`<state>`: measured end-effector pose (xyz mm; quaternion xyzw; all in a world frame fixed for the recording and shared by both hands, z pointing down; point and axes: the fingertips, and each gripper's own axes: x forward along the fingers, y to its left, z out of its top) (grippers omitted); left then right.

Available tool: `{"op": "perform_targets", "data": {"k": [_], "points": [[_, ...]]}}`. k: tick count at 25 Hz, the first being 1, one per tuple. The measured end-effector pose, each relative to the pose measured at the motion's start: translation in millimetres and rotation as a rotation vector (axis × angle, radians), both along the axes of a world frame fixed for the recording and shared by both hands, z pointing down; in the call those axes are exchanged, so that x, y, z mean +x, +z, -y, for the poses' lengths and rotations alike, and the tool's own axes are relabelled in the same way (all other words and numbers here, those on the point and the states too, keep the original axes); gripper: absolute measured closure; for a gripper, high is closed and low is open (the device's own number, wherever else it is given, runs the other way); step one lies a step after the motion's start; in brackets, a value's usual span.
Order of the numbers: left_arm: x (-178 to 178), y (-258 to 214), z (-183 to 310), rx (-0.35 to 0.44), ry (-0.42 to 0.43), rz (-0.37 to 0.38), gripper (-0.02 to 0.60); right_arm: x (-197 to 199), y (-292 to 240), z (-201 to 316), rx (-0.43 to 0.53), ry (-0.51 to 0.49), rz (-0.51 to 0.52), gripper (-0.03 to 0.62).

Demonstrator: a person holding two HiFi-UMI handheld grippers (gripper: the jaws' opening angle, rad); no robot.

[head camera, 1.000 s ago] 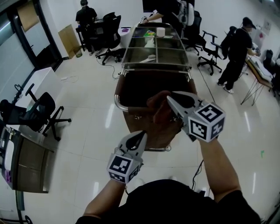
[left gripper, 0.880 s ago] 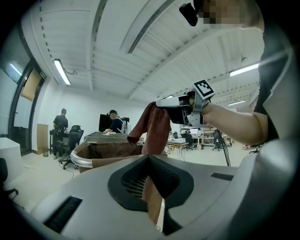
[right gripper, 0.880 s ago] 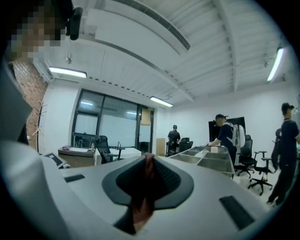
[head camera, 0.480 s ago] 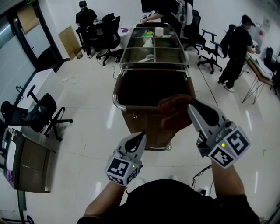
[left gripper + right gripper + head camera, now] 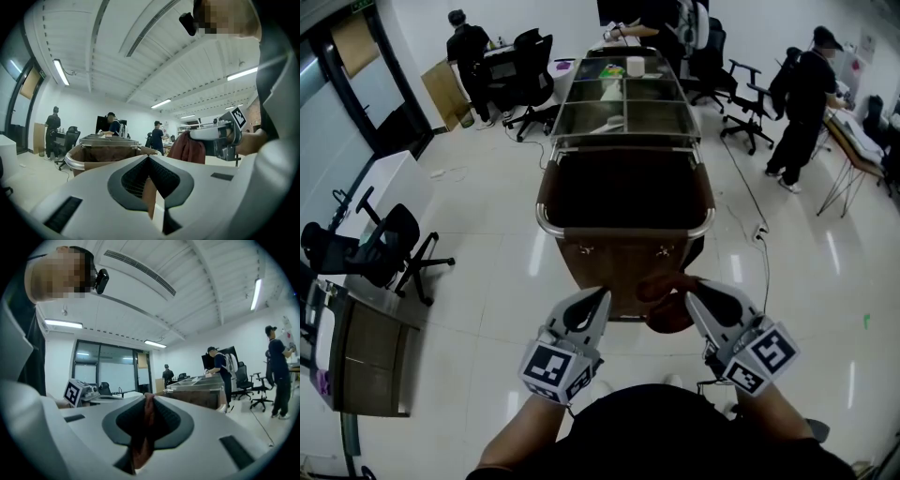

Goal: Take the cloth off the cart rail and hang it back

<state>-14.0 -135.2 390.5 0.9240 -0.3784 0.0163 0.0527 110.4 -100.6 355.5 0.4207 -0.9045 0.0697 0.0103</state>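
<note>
A dark red cloth (image 5: 664, 302) hangs bunched from my right gripper (image 5: 688, 298), which is shut on it, in front of the cart's near end and below its rail. In the right gripper view the cloth (image 5: 146, 420) fills the slot between the jaws. The cart's curved silver rail (image 5: 623, 231) edges a brown bag (image 5: 623, 192) and is bare. My left gripper (image 5: 602, 296) is held beside the cloth, to its left, shut with nothing in it. The left gripper view shows the cloth (image 5: 187, 148) dangling from the right gripper (image 5: 192, 135), with the rail (image 5: 74, 162) to the left.
Beyond the bag the cart carries metal shelf trays (image 5: 628, 103) with small items. Office chairs (image 5: 389, 246) and a desk (image 5: 361, 352) stand at the left. People work at the back left (image 5: 464, 42) and at the right (image 5: 806, 94). A cable (image 5: 759, 234) lies on the floor.
My right gripper has pulled the cloth away from above the cart's rail, back toward the person and downward. The left gripper has stayed nearly in place.
</note>
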Motion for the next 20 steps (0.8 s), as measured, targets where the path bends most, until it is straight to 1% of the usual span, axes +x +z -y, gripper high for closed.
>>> {"op": "perform_targets", "data": {"k": [5,9,16,20], "points": [[2.1,-0.1,-6.8,0.004,0.014,-0.002,0.581,-7.4,45.4,-7.5,-0.08,-0.003,-0.041,0.531],[2.3,0.8,-10.4,0.007,0.022,0.004,0.581,-13.3,68.1,-11.3,-0.125,-0.005,-0.068,0.531],[3.7,4.9,-12.4,-0.003,0.025,0.007,0.581,-9.7,76.3,-7.8,-0.15,0.007,-0.06,0.531],[5.2,5.2,-12.4,-0.006,0.035,0.006,0.581,-8.9,73.7,-6.3,-0.146,0.009,-0.053,0.531]]}}
